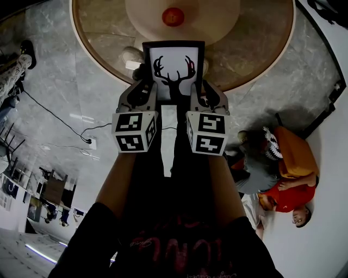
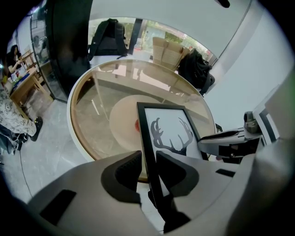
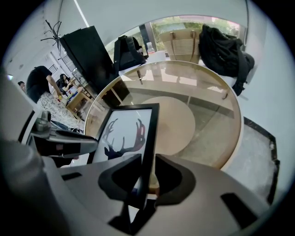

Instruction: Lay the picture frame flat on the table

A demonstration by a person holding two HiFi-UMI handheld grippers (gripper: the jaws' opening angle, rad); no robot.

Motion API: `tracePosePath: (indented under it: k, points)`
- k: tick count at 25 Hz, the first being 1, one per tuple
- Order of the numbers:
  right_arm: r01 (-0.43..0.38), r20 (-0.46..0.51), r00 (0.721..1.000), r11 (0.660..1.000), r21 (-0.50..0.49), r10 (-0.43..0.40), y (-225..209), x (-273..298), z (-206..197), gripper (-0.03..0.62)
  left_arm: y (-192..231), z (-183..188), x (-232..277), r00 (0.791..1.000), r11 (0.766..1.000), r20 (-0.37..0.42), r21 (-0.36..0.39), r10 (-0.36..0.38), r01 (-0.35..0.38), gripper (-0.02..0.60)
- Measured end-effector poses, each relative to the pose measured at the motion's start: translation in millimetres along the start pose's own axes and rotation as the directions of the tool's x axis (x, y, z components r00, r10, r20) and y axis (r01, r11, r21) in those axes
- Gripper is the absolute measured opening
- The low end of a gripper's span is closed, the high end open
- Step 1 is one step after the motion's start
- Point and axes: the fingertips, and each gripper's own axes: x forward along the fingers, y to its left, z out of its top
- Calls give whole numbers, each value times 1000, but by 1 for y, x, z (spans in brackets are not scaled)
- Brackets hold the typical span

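The picture frame point(image 1: 174, 68) is black-edged with a white print of a deer head and antlers. It is held off the round glass table point(image 1: 261, 49), near the table's front edge. My left gripper point(image 1: 145, 91) is shut on the frame's left edge point(image 2: 148, 156). The right gripper point(image 1: 201, 92) is shut on its right edge point(image 3: 148, 152). In the left gripper view the frame point(image 2: 171, 133) rises from between the jaws, and in the right gripper view the frame point(image 3: 126, 136) does the same. The frame's lower part is hidden behind the grippers.
A pale round mat point(image 1: 217, 21) with a small red object point(image 1: 173, 17) lies at the table's middle. A person in orange and red point(image 1: 285, 179) sits on the floor at right. A cable and socket point(image 1: 89, 142) lie on the floor at left. Bags point(image 3: 221, 44) stand beyond the table.
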Motion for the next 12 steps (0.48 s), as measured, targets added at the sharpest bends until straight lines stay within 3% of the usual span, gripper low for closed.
tracePosePath:
  k: [8, 12]
  points:
    - [48, 27, 999, 999, -19, -47, -3, -17, 9, 84, -4, 17, -14, 999, 1000, 37, 24, -6, 5, 87]
    - [51, 54, 997, 998, -26, -50, 0, -28, 21, 58, -7, 33, -25, 997, 999, 73, 47, 6, -9, 44]
